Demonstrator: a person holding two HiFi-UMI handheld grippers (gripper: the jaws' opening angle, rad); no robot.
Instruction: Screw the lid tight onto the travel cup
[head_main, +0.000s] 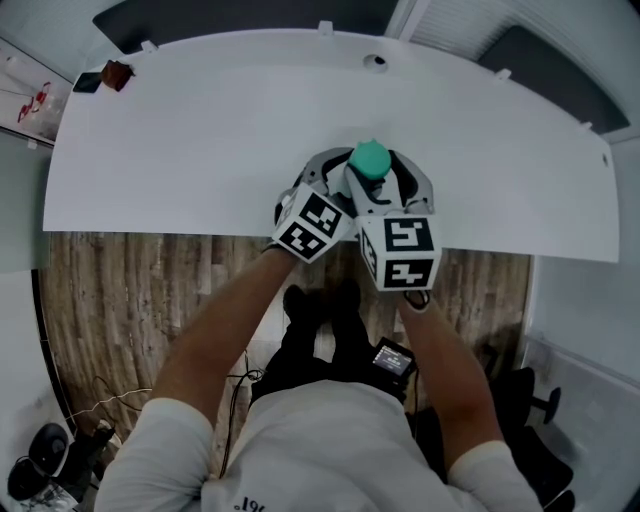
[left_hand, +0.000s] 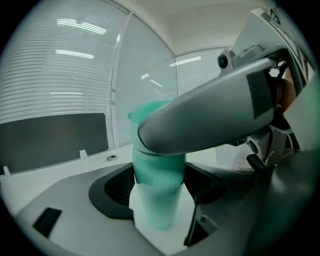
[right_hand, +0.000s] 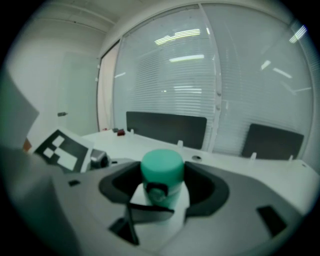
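A travel cup with a pale body (left_hand: 154, 207) and a teal lid (head_main: 371, 158) stands upright near the front edge of the white table (head_main: 200, 150). My left gripper (left_hand: 157, 200) is shut on the cup's body, its dark pads pressed against both sides. My right gripper (right_hand: 161, 187) is shut on the lid (right_hand: 161, 169), reaching in from the right. In the left gripper view the right gripper's grey finger (left_hand: 210, 115) crosses in front of the lid (left_hand: 156, 167) and hides its top. Both marker cubes sit close together just in front of the cup in the head view.
A small dark red object (head_main: 117, 74) lies at the table's far left corner. A round cable hole (head_main: 376, 61) is in the far edge. Wooden floor (head_main: 130, 300) lies below the front edge. Dark panels (right_hand: 165, 127) and blinds stand behind the table.
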